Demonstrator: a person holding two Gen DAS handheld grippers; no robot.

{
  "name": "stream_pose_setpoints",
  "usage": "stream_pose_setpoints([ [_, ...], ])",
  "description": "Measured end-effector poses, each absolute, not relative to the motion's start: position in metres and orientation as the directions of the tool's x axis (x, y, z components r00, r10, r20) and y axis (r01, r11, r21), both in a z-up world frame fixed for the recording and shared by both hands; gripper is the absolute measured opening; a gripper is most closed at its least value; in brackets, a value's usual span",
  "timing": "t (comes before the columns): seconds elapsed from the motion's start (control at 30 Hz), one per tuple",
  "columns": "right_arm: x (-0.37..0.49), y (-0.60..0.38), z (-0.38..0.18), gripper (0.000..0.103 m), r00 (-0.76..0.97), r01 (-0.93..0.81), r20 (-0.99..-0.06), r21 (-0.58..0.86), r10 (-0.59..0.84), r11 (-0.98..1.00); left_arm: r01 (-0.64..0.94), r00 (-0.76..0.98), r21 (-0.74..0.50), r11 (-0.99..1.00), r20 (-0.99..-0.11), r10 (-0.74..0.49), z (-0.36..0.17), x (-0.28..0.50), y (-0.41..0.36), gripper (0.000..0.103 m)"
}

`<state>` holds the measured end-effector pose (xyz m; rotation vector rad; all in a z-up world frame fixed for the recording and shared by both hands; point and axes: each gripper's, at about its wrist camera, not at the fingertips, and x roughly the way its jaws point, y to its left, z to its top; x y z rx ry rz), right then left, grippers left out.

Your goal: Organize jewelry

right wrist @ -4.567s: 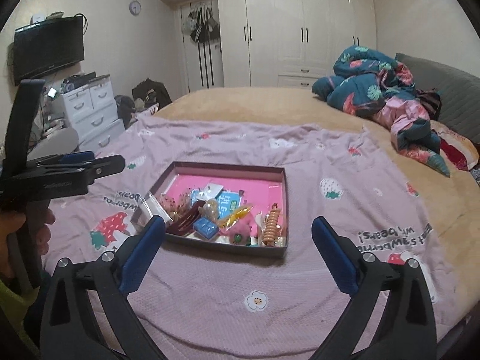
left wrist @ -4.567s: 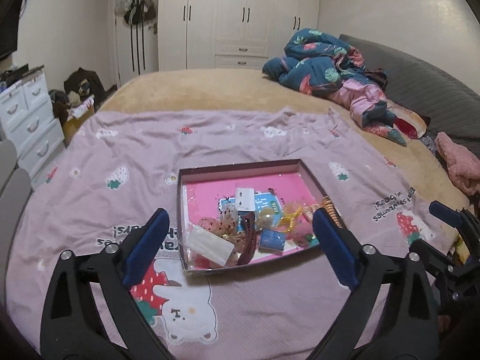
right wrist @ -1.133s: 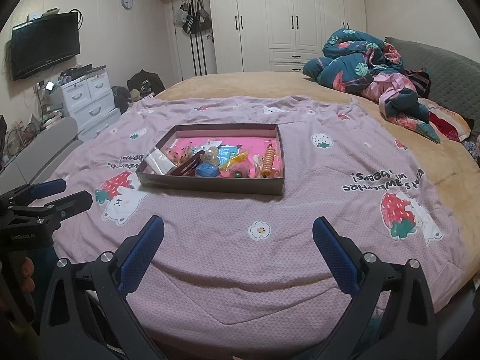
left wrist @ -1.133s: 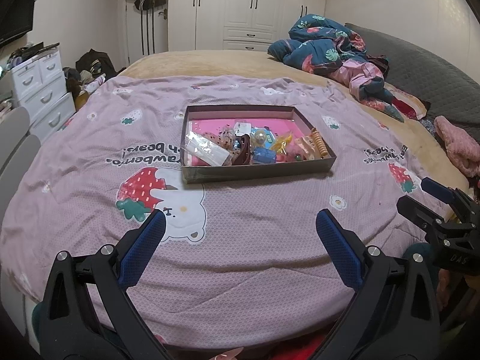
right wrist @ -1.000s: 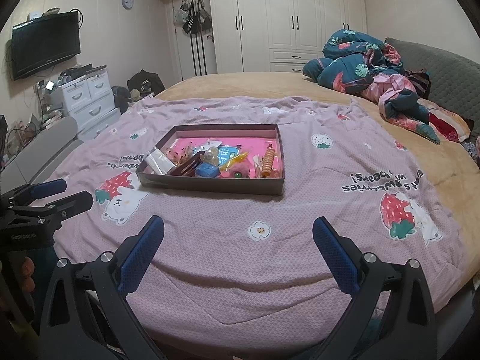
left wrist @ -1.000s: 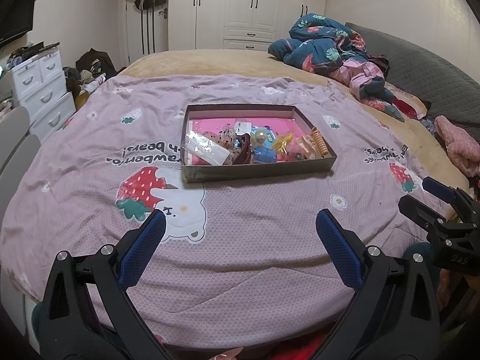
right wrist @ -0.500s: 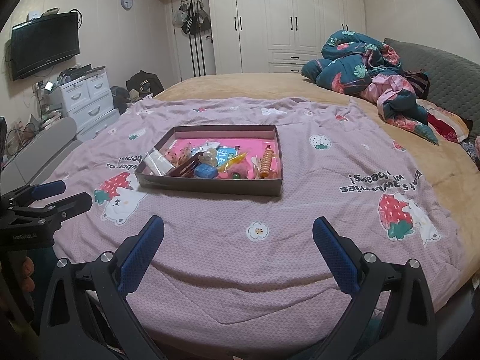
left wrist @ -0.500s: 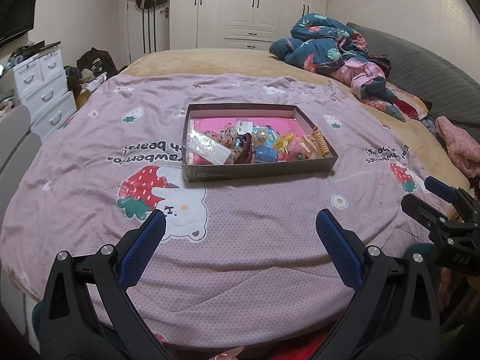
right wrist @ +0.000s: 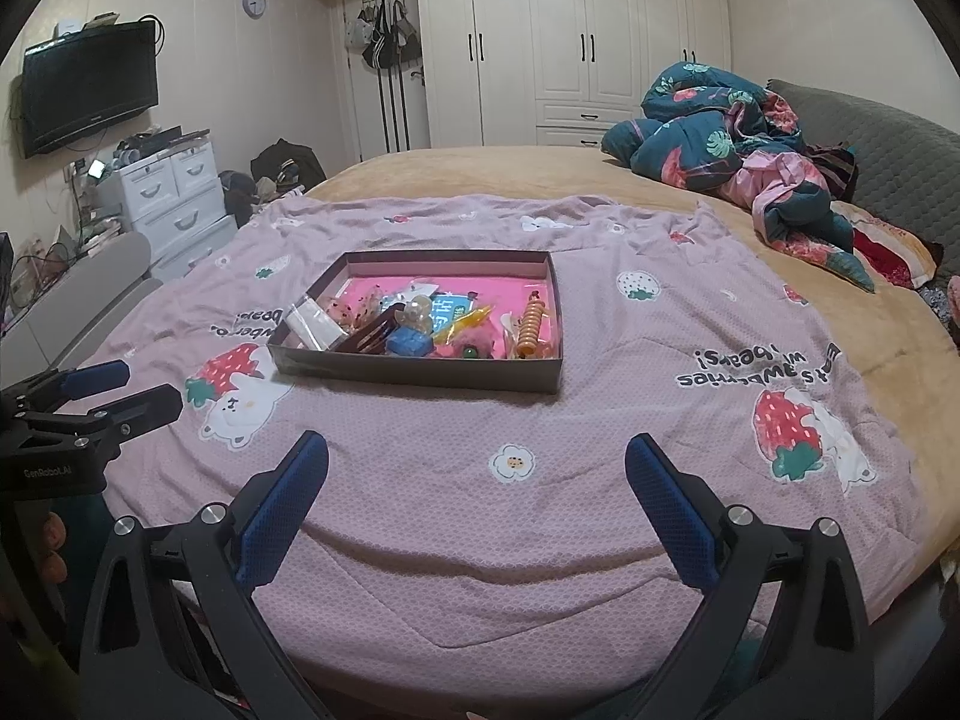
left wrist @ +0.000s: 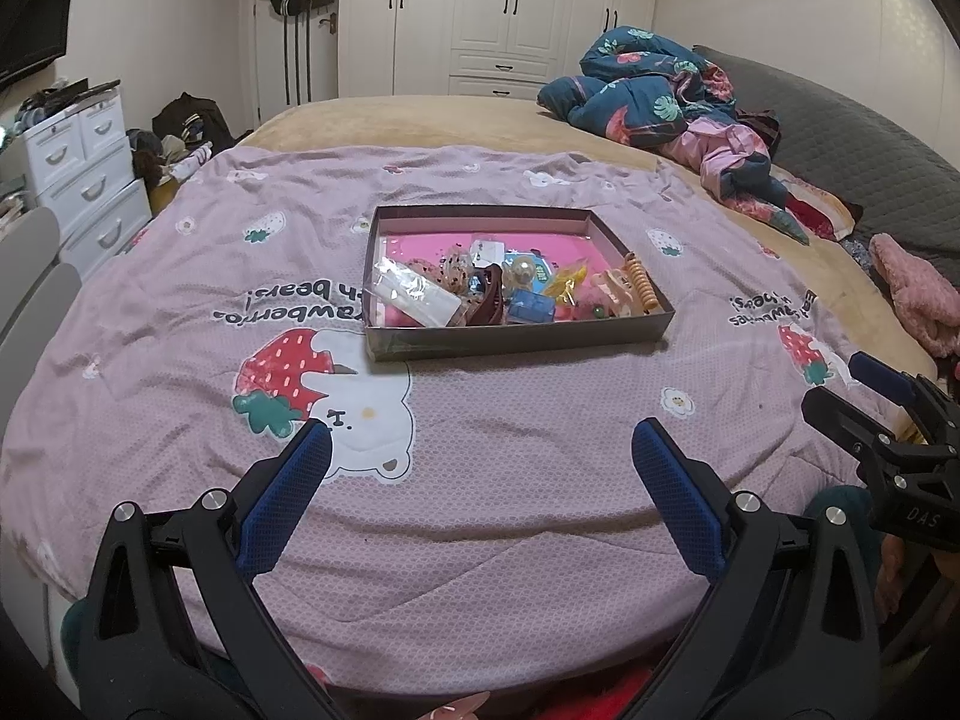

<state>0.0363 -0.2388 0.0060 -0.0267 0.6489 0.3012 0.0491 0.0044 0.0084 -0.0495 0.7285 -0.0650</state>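
**Both grippers drawn back from the jewelry box**

Left wrist view: we find the left gripper (left wrist: 480, 450) released, fingers spread, holding nothing. It has pulled well back from the box (left wrist: 516, 342) on the bed (left wrist: 420, 498); the jewelry pieces (left wrist: 510, 291) all lie inside, so the work may be finished or paused.

Right wrist view: the right gripper (right wrist: 477, 459) likewise gapes empty. Small pieces overlap and are hard to identify.

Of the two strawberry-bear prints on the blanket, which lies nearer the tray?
The left print, just off the tray's front-left corner. The right print lies apart, towards the blanket's edge.
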Motion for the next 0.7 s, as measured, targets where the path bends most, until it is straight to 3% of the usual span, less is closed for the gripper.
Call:
stream_pose_setpoints([
  [0.53,0.039,-0.235,0.006,0.099,0.753,-0.286,-0.606,0.052,0.257,0.957,0.048,0.725,-0.115,0.992,-0.679,-0.114,0.002,0.05,0.01,0.094],
  [0.7,0.06,-0.241,0.0,0.099,0.749,-0.259,-0.619,0.057,0.238,0.964,-0.032,0.713,-0.09,0.995,-0.7,-0.04,-0.004,0.069,0.028,0.094],
])
